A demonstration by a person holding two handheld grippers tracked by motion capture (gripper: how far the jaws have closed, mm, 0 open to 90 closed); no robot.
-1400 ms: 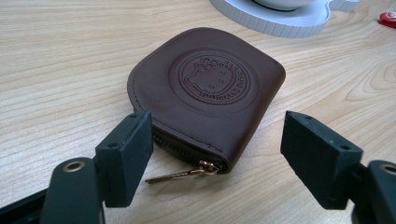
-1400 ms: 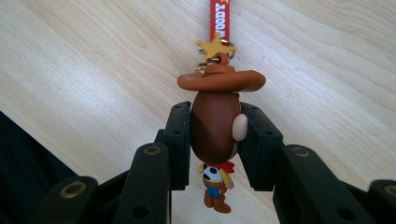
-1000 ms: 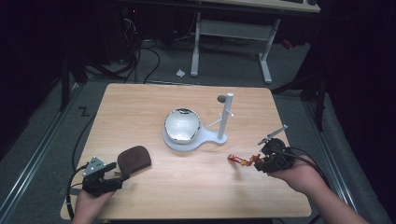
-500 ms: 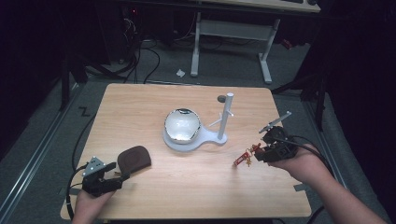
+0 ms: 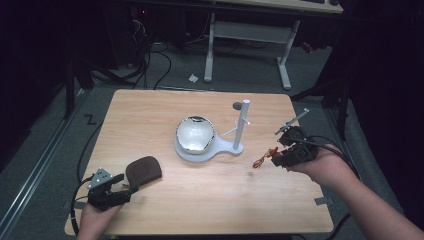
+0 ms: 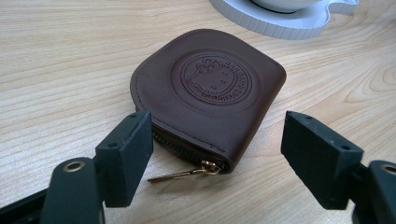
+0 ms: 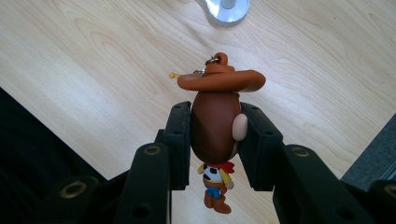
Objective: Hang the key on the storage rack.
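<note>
A brown leather zip pouch [image 5: 144, 169] with a round embossed stamp lies flat on the wooden table [image 5: 150, 115] at the front left. My left gripper [image 5: 125, 184] rests just in front of it, open. In the left gripper view its jaws stand either side of the pouch [image 6: 210, 88]'s near edge, and the brass zipper pull [image 6: 187, 172] lies between them. My right gripper [image 5: 277, 155] hangs above the table's right side, shut on a small cowboy figure keychain [image 5: 260, 161]. In the right gripper view the pads [image 7: 180, 144] squeeze the figure's brown head [image 7: 215, 126] under its orange hat brim.
A white stand [image 5: 200, 152] at the table's middle carries a silvery dome [image 5: 195, 134] and an upright post [image 5: 243, 122] with side pegs. A small dark disc [image 5: 236, 105] lies behind the post. The table's right edge and dark floor are close to my right hand.
My right gripper has risen off the table with the cowboy figure and drifted a little right and farther back. The left gripper and the pouch have stayed put.
</note>
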